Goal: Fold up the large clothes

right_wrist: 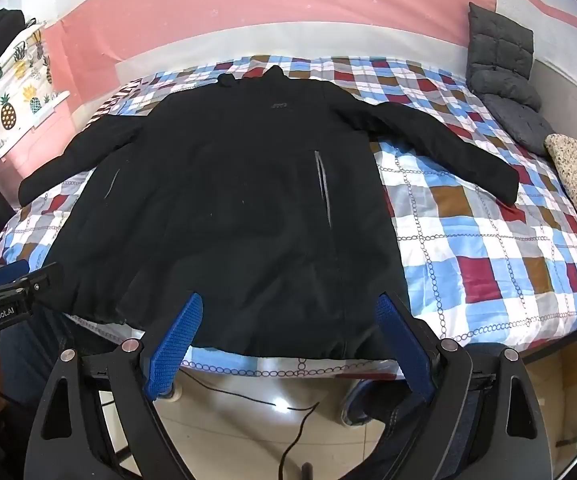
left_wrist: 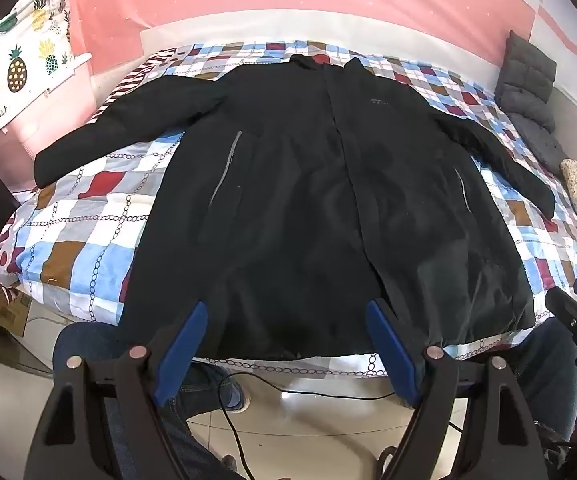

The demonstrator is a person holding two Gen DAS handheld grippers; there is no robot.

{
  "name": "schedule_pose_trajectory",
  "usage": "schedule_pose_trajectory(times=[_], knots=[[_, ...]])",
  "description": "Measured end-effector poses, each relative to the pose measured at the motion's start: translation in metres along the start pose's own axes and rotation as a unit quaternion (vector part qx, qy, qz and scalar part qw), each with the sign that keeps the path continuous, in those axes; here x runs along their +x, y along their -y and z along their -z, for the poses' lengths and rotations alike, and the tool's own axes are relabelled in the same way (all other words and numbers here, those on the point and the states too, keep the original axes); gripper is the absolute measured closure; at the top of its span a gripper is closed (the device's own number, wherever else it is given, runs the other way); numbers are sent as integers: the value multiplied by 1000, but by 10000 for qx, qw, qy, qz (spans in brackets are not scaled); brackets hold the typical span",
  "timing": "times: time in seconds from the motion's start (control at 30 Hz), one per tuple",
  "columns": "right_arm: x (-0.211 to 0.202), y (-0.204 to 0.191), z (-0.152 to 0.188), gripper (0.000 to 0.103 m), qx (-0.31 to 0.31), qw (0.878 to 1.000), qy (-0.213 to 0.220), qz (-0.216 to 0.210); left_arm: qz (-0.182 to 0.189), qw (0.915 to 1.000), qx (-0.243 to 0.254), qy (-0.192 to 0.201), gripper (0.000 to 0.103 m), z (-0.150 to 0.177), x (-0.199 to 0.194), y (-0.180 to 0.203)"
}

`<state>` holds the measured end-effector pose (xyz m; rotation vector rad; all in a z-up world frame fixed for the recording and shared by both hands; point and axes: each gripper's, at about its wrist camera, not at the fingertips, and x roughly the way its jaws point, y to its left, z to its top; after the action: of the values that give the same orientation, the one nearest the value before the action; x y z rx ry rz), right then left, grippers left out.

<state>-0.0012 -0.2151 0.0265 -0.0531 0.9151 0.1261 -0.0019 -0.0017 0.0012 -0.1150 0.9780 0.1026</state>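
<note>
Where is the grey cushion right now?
The grey cushion leans against the pink wall at the bed's far right corner in both views, beyond the black jacket's sleeve.

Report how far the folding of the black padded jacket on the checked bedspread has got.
Done: the black padded jacket lies spread flat, front up, on the checked bedspread, both sleeves out to the sides. In hand: nothing; the left gripper and right gripper hover open near the hem, gripping no cloth. Left: all the folding, since no sleeve or side is turned in.
</note>
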Motion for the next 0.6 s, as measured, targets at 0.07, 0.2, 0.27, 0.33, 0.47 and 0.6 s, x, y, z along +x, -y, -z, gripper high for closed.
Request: schedule_pose_trajectory(times=[0.07, 0.2, 0.27, 0.33, 0.47, 0.6], knots=[[1, 2, 1, 14, 12, 10000, -5, -12, 9, 10000, 15, 0, 20, 0, 0, 0], [6, 1, 4, 14, -12, 10000, -25, -13, 6, 10000, 31, -1, 20, 0, -1, 0], [6, 1, 3, 14, -16, 10000, -23, -14, 13, 10000, 27, 0, 20, 0, -1, 0], [5, 1, 4, 14, -21, 10000, -18, -12, 5, 10000, 27, -3, 20, 0, -1, 0], [4, 1, 2, 14, -11, 10000, -28, -13, 13, 10000, 20, 0, 20, 0, 0, 0], [4, 1, 2, 14, -12, 10000, -29, -12, 11, 10000, 23, -7, 20, 0, 0, -1]])
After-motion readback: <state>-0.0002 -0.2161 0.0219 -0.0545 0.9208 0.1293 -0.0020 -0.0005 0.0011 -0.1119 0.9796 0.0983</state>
